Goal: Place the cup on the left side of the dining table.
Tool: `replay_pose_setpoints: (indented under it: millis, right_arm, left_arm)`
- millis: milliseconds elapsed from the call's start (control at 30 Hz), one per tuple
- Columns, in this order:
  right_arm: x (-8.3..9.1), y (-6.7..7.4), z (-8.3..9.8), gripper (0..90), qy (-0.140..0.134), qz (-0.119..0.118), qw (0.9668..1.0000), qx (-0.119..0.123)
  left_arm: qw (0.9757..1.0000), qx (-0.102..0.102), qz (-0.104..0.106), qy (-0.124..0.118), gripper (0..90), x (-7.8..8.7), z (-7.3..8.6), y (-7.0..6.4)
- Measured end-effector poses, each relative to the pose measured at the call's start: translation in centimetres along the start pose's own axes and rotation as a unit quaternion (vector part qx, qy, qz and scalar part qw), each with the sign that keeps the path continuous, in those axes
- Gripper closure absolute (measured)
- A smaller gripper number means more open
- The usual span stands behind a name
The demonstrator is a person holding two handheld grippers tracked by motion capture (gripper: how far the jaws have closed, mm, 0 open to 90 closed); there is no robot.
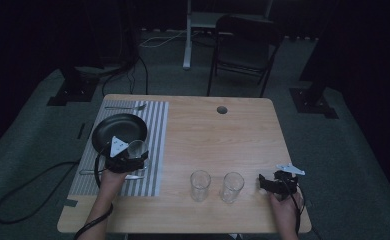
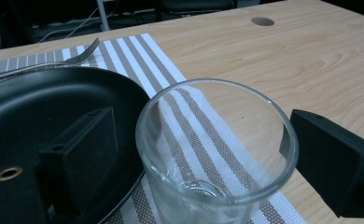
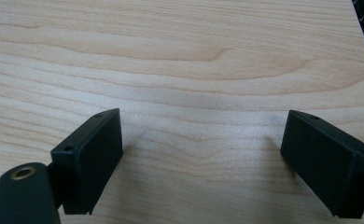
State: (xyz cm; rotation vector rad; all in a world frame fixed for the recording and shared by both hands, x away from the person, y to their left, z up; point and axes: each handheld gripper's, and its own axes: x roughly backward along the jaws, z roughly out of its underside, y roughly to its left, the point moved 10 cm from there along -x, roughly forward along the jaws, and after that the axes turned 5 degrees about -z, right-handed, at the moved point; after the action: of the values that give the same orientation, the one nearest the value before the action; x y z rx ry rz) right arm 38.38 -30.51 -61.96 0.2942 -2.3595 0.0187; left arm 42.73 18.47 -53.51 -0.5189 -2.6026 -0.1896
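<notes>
The right hand-held gripper [image 3: 201, 158] looked down on the pale wooden desk [image 3: 180, 56], its two black jaws rising from the lower left and lower right of the frame, spread wide with bare wood grain between them. A brass-coloured rivet [image 3: 23, 173] sat at lower left. The desk's edge crossed the upper right corner.

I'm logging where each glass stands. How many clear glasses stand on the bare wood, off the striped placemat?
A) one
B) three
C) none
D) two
D: two glasses stand on bare wood near the table's front edge, while a third glass sits over the striped placemat between the left gripper's jaws.
</notes>
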Motion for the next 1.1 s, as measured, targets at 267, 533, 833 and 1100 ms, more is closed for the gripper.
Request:
replay_pose_setpoints:
  millis: [267,533,833,1100]
  right_arm:
    - [0.0,0.0,0.0,12.4,0.0,0.0,1.0,0.0]
    - [0.0,0.0,0.0,12.4,0.0,0.0,1.0,-0.001]
    - [0.0,0.0,0.0,12.4,0.0,0.0,1.0,0.0]
    - [0.0,0.0,0.0,12.4,0.0,0.0,1.0,-0.001]
  left_arm:
    - [1.0,-0.003,-0.004,-0.001,0.1,1.0,0.5,0.2]
    - [0.9999,0.001,-0.002,0.014,0.1,2.2,2.2,0.1]
    - [0.9991,0.009,-0.037,0.018,0.1,3.3,4.1,1.1]
    - [0.998,0.018,-0.055,0.025,0.1,4.4,5.7,2.1]
